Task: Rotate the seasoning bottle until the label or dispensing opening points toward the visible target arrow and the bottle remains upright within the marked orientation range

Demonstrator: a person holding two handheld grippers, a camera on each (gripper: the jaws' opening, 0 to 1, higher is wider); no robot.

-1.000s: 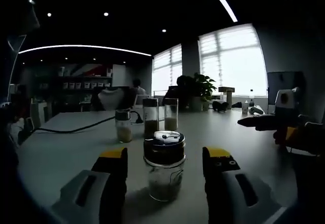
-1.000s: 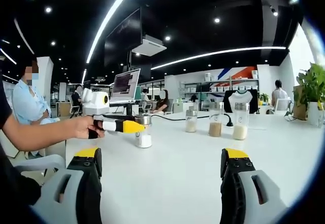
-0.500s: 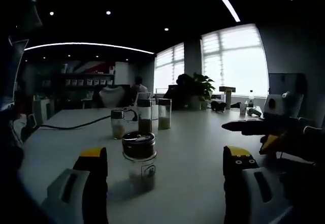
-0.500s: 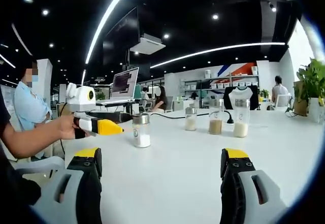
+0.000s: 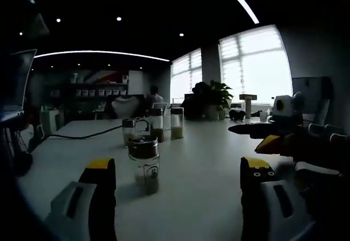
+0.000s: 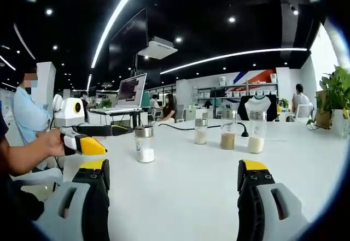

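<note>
The seasoning bottle (image 5: 145, 164) stands upright on the white table (image 5: 202, 159), just ahead of the left gripper (image 5: 178, 170) and nearer its left jaw than its right. Nothing touches it. The left gripper's jaws stand wide apart with only table between them, so the bottle looks set down and released, free to be judged for where its label faces. No target arrow or marked range can be made out on the table.

In the right gripper view the same bottle (image 6: 144, 144) sits well ahead and to the left of the right gripper (image 6: 172, 175), whose jaws are also spread wide and empty. Left of it, a hand (image 6: 52, 142) holds the left gripper (image 6: 90, 145) back from the bottle, its yellow tip pointing toward it.

The bottle is clear glass, cylindrical, with a dark metallic cap and pale grains filling its lower part; a small mark shows on the side facing the left gripper. Beyond it stands a cluster of three jars (image 6: 227, 134) of similar make, two taller, holding pale and brown contents. A black cable (image 5: 82, 137) trails across the smooth matte tabletop. The jaws are grey plastic with yellow-capped black pads.
</note>
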